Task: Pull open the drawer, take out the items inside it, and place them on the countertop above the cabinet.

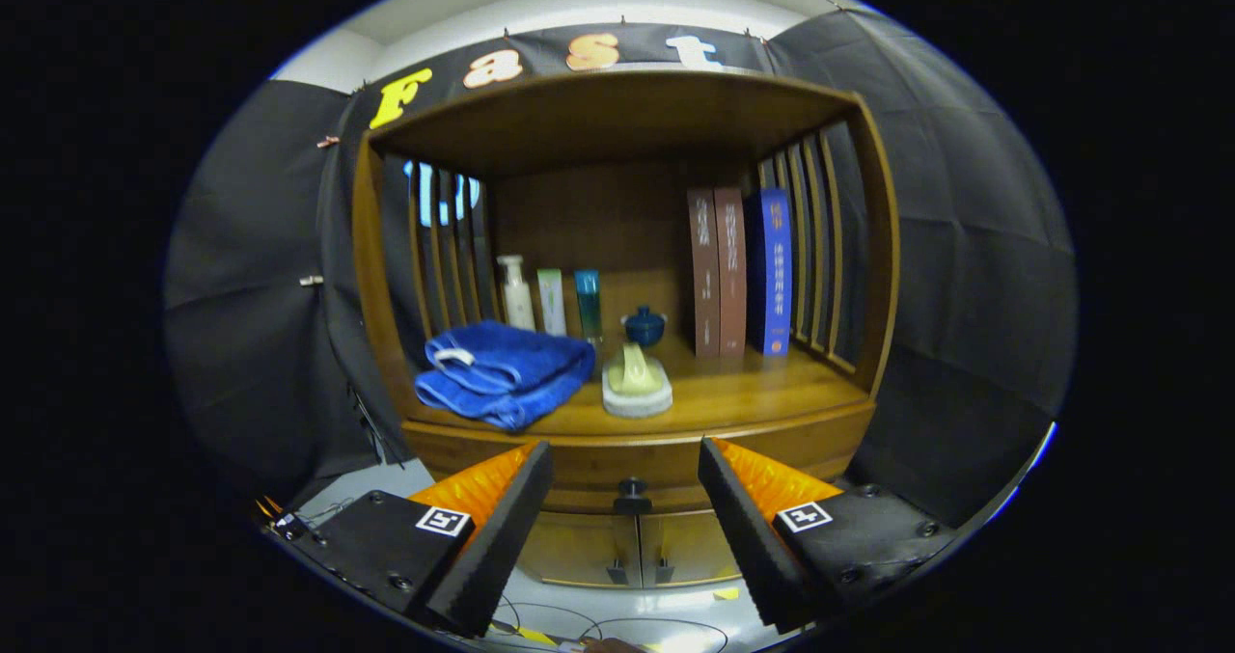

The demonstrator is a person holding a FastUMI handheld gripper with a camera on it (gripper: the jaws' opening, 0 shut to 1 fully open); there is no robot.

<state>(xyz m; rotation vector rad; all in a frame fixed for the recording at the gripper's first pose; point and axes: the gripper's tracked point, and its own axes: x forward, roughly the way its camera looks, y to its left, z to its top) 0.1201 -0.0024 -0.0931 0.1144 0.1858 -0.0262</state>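
Observation:
A wooden cabinet [868,248] stands ahead of me. Its drawer [579,465] runs under the countertop [753,393] and is closed, with a dark round knob [632,488] at its middle. My gripper [625,465] is open, and the knob lies between the two fingertips, a little beyond them. On the countertop lie a folded blue towel [507,371] to the left and a pale yellow item on a white dish [637,383] near the middle. The drawer's inside is hidden.
At the back of the countertop stand three bottles [550,298], a small blue lidded bowl [644,325] and three upright books [743,272]. Slatted sides [820,248] close the shelf left and right. Two lower doors [637,549] sit under the drawer. Cables [579,624] lie on the floor.

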